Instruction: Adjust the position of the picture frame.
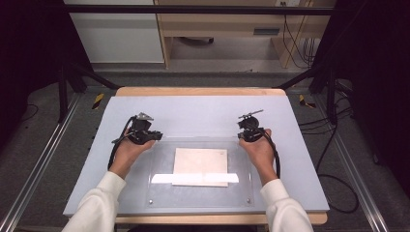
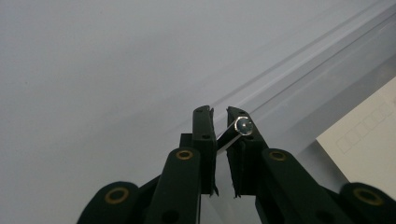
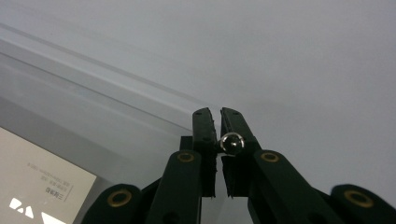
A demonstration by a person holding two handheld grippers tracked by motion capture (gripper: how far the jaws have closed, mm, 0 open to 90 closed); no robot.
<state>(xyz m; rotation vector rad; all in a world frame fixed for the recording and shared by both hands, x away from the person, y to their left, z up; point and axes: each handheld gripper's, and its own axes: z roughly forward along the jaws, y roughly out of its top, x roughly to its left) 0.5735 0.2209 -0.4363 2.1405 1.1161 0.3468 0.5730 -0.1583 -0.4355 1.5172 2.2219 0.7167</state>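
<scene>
Hands hold left gripper (image 1: 151, 137) and right gripper (image 1: 243, 136) low at clear plate (image 1: 164, 193) corners.

I see a wooden table (image 1: 203, 91) covered by a grey mat (image 1: 203, 116). A clear acrylic plate (image 1: 162, 193) lies on the mat at lower centre of the frame, over a beige sheet (image 1: 200, 162).

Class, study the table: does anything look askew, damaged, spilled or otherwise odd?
Nothing stands out. The clear acrylic sheet lies square on the grey table, the beige paper sheet sits straight beneath it, and nothing is spilled or broken.
</scene>
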